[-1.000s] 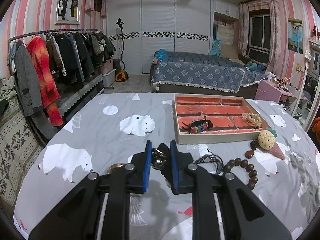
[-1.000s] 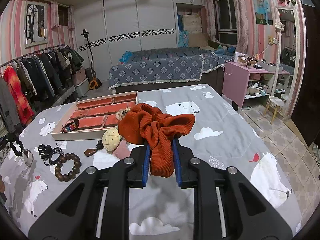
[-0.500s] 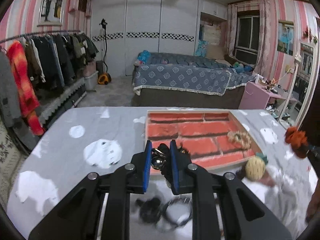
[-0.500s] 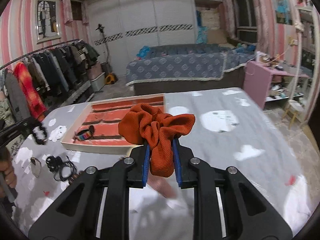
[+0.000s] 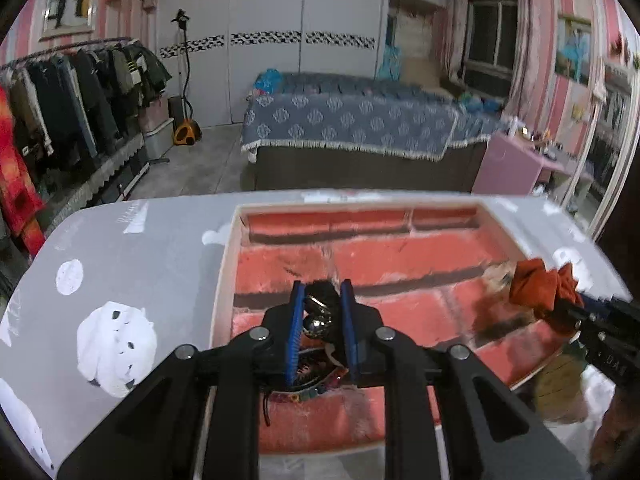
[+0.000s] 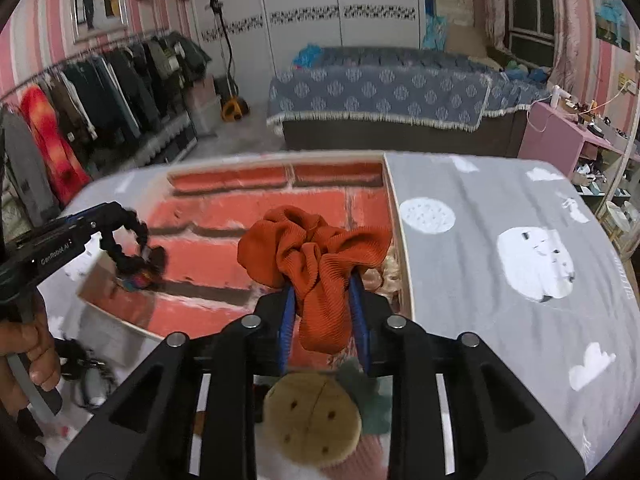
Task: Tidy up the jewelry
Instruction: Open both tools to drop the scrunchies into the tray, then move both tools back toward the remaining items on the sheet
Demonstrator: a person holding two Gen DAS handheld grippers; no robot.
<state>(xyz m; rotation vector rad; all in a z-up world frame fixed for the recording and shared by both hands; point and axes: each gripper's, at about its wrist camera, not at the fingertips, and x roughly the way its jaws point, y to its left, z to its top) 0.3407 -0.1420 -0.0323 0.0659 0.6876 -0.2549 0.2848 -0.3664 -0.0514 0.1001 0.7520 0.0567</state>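
2 grippers carrying pieces over the tray

Black bracelet (image 5: 320, 312) clamped in left gripper (image 5: 319, 320) above tray (image 5: 224, 280); scrunchie (image 6: 316, 264) pinched in right gripper (image 6: 322, 320) near its right wall; releasing high risks either piece snagging, or landing on the tabletop (image 6: 500, 320).

The scrunchie (image 6: 316, 268) is ribbed rust-orange cloth, soft and matt, bunched into folds. The right gripper (image 6: 322, 312) holding it is matt black plastic with blue ridged pads (image 6: 289, 320) and shiny metal screw heads. The left gripper (image 5: 321, 322) has the same finish and clamps a black bracelet (image 5: 320, 312) with glossy, metal-looking beads. The tray (image 5: 228, 264) has a pale, smooth rim and a rough-looking red brick-print lining. The tablecloth (image 6: 500, 280) is smooth grey printed fabric. The pineapple toy (image 6: 312, 420) looks like fuzzy plush.
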